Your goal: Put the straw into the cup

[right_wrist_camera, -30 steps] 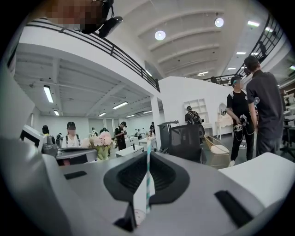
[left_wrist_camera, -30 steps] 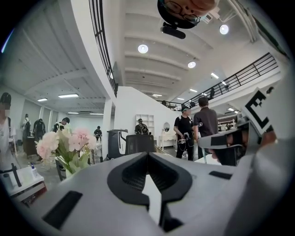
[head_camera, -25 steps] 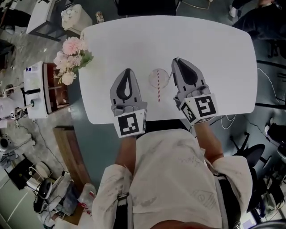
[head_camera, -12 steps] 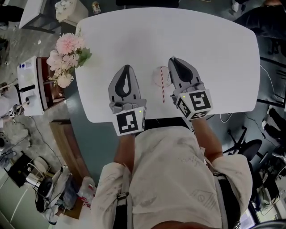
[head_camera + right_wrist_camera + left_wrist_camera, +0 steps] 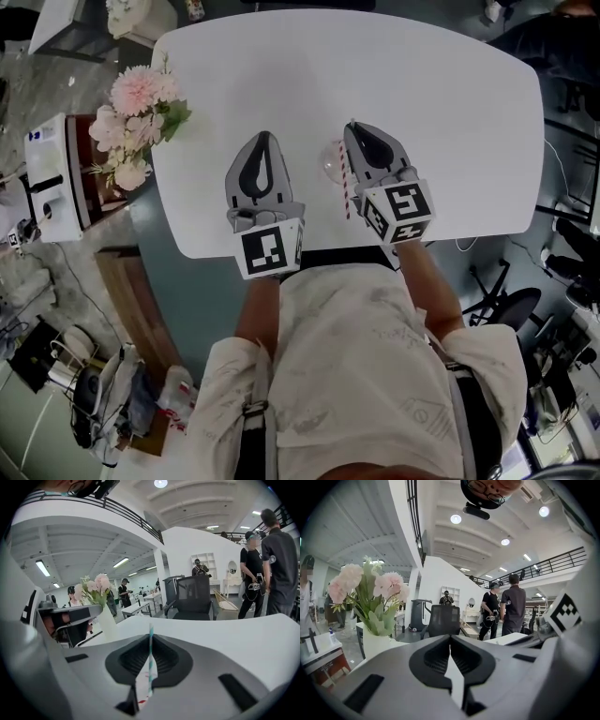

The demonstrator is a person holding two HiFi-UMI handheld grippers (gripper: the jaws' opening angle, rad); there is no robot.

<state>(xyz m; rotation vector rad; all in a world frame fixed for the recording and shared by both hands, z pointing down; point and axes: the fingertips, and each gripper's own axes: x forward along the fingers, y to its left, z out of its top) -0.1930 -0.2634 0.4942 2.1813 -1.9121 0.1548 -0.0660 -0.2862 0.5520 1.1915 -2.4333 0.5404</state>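
Note:
A clear glass cup stands on the white table between my two grippers. The striped straw runs along the left edge of my right gripper, just right of the cup. In the right gripper view the straw sits upright in the seam of the closed jaws, its end poking above their tips. My left gripper rests left of the cup, shut and empty. Neither gripper view shows the cup clearly.
Pink flowers in a white vase stand at the table's left edge, also seen in the left gripper view. The near table edge lies just under the grippers. Chairs, desks and standing people fill the room beyond the table.
My right gripper has shifted left toward the cup and rolled a little. The straw now lies against its left edge, right of the cup. The left gripper has barely moved.

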